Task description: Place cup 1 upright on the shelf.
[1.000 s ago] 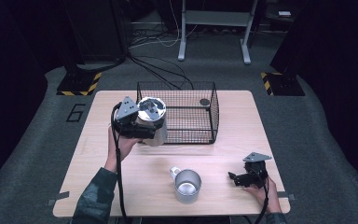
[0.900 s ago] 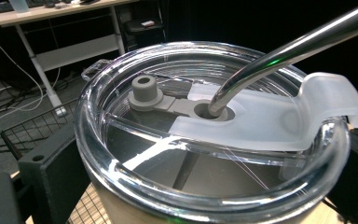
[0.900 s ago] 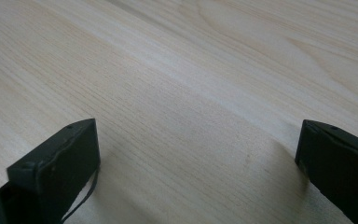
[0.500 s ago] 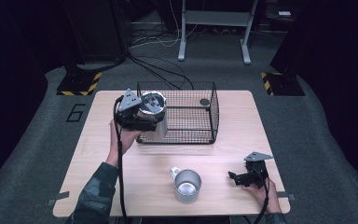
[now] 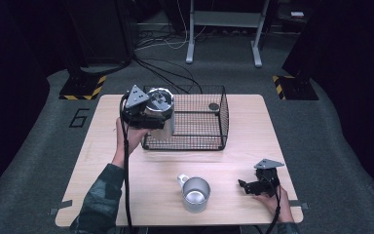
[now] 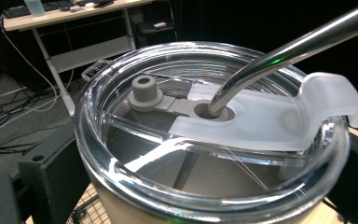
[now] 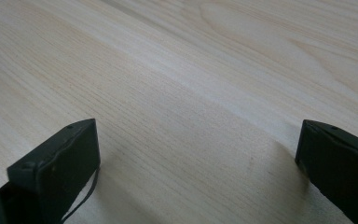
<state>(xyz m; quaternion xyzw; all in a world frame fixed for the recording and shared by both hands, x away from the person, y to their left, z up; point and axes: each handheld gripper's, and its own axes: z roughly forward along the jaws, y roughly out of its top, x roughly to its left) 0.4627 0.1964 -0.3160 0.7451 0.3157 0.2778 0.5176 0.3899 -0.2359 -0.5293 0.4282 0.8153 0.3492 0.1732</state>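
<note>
- The left gripper (image 5: pixel 148 117) clasped a lidded tumbler (image 5: pixel 158 113) with a metal straw (image 6: pixel 284 51), held over the wire basket (image 5: pixel 195 141)'s left end.
- Judged unfinished: tumbler not yet set down inside.
- Right gripper (image 5: pixel 253 186) rested wide apart, empty, near the steel mug (image 5: pixel 195 193).

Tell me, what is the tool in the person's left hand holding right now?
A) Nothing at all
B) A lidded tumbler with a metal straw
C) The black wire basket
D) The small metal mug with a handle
B: the left tool grips a tumbler with a clear lid and a metal straw, up at the wire basket's left edge, while the mug stands alone on the table.
</note>
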